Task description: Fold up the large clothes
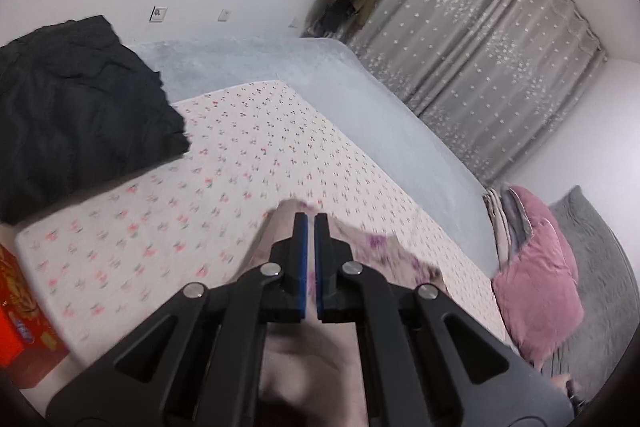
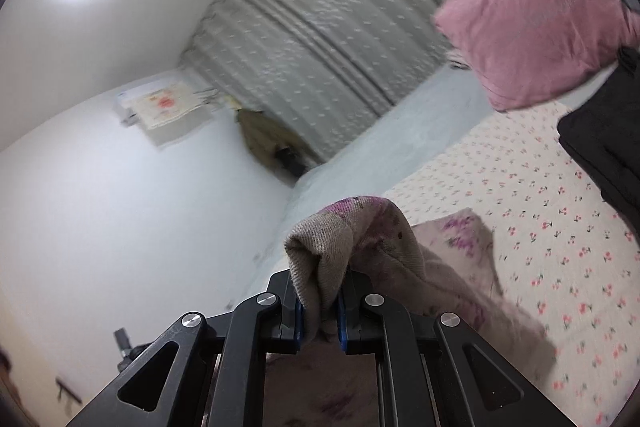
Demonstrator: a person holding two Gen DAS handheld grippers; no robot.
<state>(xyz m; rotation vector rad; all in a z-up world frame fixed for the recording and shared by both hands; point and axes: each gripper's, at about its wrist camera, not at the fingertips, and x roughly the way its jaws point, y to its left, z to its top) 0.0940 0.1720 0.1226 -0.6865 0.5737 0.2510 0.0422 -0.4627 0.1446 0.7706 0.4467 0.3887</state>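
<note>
A beige garment with purple flowers [image 1: 384, 255] hangs between my two grippers above the bed. My left gripper [image 1: 311, 217] is shut on an edge of it; the cloth spreads under and behind the jaws. In the right wrist view my right gripper [image 2: 320, 291] is shut on a bunched fold of the same garment [image 2: 360, 231], which rises over the fingertips and trails down right onto the cherry-print sheet [image 2: 540, 227]. Both views are motion-blurred.
The cherry-print sheet [image 1: 248, 147] covers a bed with a pale blue blanket [image 1: 360, 99]. A black garment [image 1: 76, 107] lies far left, a pink pillow [image 1: 540, 275] and grey pillow [image 1: 600, 287] at right. A red box [image 1: 24, 315] stands beside the bed. Grey curtains [image 1: 480, 39] hang behind.
</note>
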